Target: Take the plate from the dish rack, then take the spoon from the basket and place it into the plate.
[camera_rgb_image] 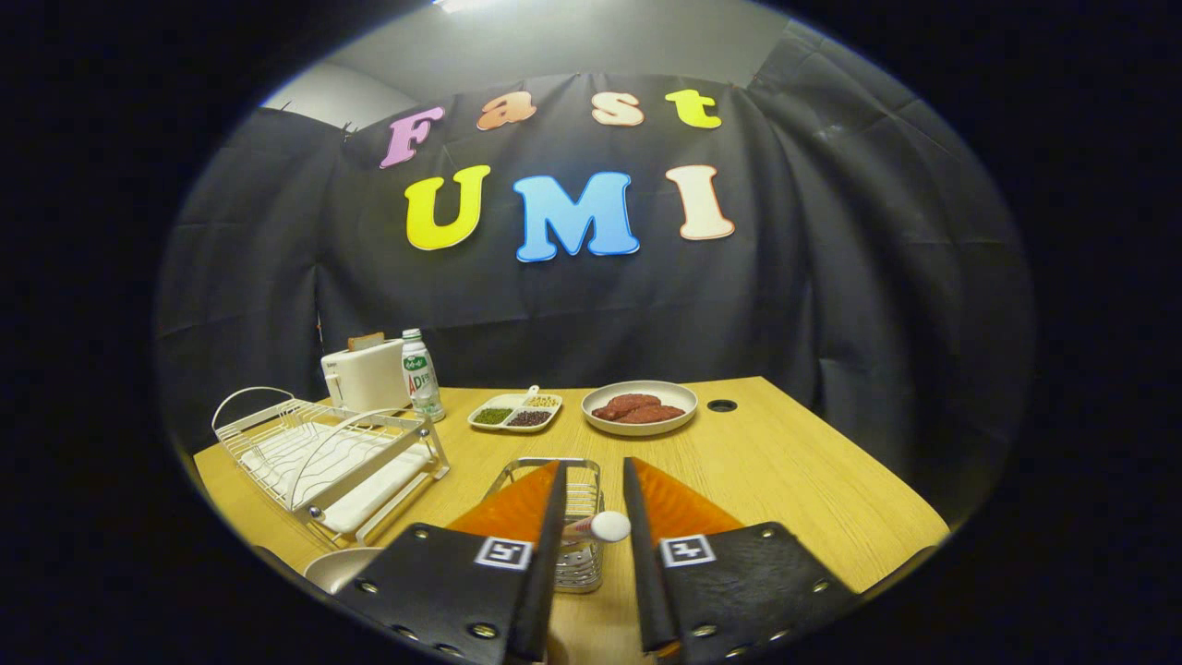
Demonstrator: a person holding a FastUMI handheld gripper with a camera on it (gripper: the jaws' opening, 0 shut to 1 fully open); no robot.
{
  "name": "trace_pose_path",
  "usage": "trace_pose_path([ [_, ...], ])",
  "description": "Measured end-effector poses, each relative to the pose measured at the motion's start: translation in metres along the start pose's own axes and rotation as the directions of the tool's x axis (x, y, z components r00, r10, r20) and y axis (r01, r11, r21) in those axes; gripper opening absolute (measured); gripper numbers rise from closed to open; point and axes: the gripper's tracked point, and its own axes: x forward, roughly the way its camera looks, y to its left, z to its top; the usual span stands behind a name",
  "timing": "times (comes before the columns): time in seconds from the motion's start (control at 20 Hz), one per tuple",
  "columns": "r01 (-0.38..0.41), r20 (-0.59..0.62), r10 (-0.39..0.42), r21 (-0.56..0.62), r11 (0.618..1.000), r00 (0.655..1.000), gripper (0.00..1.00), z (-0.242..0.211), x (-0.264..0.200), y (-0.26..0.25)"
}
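Note:
My gripper (594,503) hangs over the wire basket (580,485), which stands on the wooden table just ahead of the fingers. The white spoon (605,526) leans out of the basket, and its rounded handle end spans the narrow gap between my two fingers, touching both. The fingers are drawn close together on it. The spoon's bowl is hidden inside the basket behind the left finger. A pale plate (340,567) lies on the table beside the left finger, only its rim showing. The white dish rack (323,453) stands beyond the plate, with no plate in its slots.
Beyond the basket are a divided tray of beans (514,413) and a plate of red meat (639,407). A white toaster (365,374) and a water bottle (420,374) stand behind the rack. A cable hole (721,405) is near the far edge. Bare tabletop (794,480) lies beyond the right finger.

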Motion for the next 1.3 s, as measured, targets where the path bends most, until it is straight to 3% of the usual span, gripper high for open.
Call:
trace_pose_path([
  [0.05,-0.036,-0.001,0.036,-0.001,0.999,0.999,0.28,0.005,0.000,0.010],
  [0.1,-0.045,0.008,0.045,0.015,0.999,0.999,0.28,0.012,-0.004,0.014],
  [0.15,-0.029,0.013,0.029,0.011,1.000,0.999,0.14,0.014,-0.002,0.011],
  [0.25,-0.011,-0.005,0.011,-0.007,1.000,1.000,0.14,0.017,0.000,0.012],
  [0.3,0.016,-0.001,-0.016,-0.022,1.000,1.000,0.07,0.020,-0.005,0.006],
  [0.65,0.013,-0.025,-0.014,-0.043,0.999,1.000,0.07,0.047,-0.012,0.019],
  [1.0,0.045,-0.012,-0.046,-0.041,0.998,0.999,0.07,0.097,-0.042,0.025],
  [1.3,0.024,-0.066,-0.026,-0.036,0.999,0.997,0.07,0.111,-0.071,0.041],
])
